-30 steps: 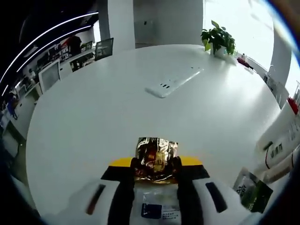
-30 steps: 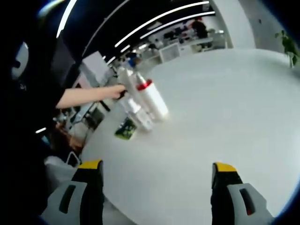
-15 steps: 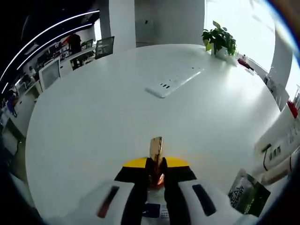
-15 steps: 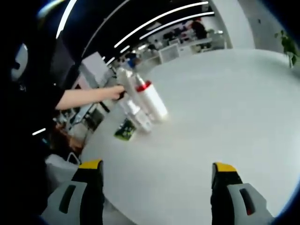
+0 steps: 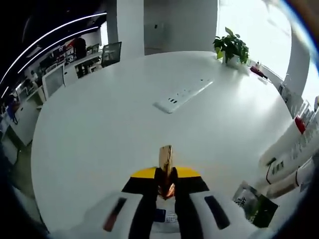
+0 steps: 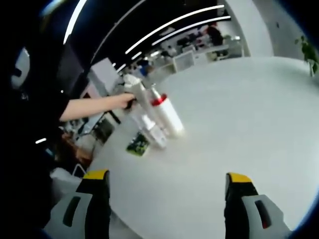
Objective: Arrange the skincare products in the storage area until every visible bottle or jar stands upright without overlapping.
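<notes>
**Gold sachet pinched in the left gripper, bottles standing at the table edge**

The big round white table (image 5: pixel 109 129) carries everything here, with a white power strip (image 5: pixel 183 93) lying flat out in the middle and a potted plant (image 5: pixel 230 46) at the far rim.

Over at the edge, in the right gripper view, a white bottle with a red collar (image 6: pixel 167 114) stands upright, a slimmer white bottle (image 6: pixel 154 132) just beside it, and a green sachet (image 6: pixel 138 144) lies flat on the table next to their bases. The same group sits at the right of the left gripper view.

The left gripper (image 5: pixel 166 174) has its jaws pressed together on a gold foil sachet (image 5: pixel 165 158), held edge-on just above the tabletop. In the right gripper view, a person's forearm (image 6: pixel 92 105) reaches in toward the bottles.

The right gripper (image 6: pixel 167 186) hangs over bare table, its 2 jaws spread wide with nothing between them, well apart from the bottles.
</notes>
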A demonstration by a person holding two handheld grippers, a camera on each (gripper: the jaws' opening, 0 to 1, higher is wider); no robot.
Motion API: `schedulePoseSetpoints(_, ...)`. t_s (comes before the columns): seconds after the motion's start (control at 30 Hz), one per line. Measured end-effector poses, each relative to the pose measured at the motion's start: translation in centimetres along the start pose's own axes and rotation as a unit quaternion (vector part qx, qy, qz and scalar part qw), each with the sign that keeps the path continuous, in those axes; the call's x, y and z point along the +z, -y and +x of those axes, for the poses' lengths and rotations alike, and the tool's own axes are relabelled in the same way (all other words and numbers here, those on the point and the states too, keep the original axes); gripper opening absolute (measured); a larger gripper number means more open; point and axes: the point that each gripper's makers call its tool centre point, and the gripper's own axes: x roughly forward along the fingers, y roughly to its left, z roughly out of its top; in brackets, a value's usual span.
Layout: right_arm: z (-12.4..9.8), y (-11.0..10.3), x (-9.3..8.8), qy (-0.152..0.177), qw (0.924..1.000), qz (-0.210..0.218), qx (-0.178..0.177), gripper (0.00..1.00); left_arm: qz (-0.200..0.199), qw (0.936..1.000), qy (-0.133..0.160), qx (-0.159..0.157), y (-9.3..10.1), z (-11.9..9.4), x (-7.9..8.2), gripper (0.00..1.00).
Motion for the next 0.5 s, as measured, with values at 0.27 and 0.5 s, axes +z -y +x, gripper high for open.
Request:
schedulePoseSetpoints(0.27, -0.2, -1.4, 1.0, 0.008, 0.9997, -0.018, 0.012, 0.98, 0.011, 0.9999, 0.002, -0.006, 0.8, -3.6, 0.9, 0.15)
schedulePoseSetpoints(0.5, -0.9, -2.3, 2.1, 0.016, 0.9989, -0.04, 0.017, 0.97, 0.017, 0.9997, 0.012, -0.011, 2.3, -6.6, 1.7, 0.16)
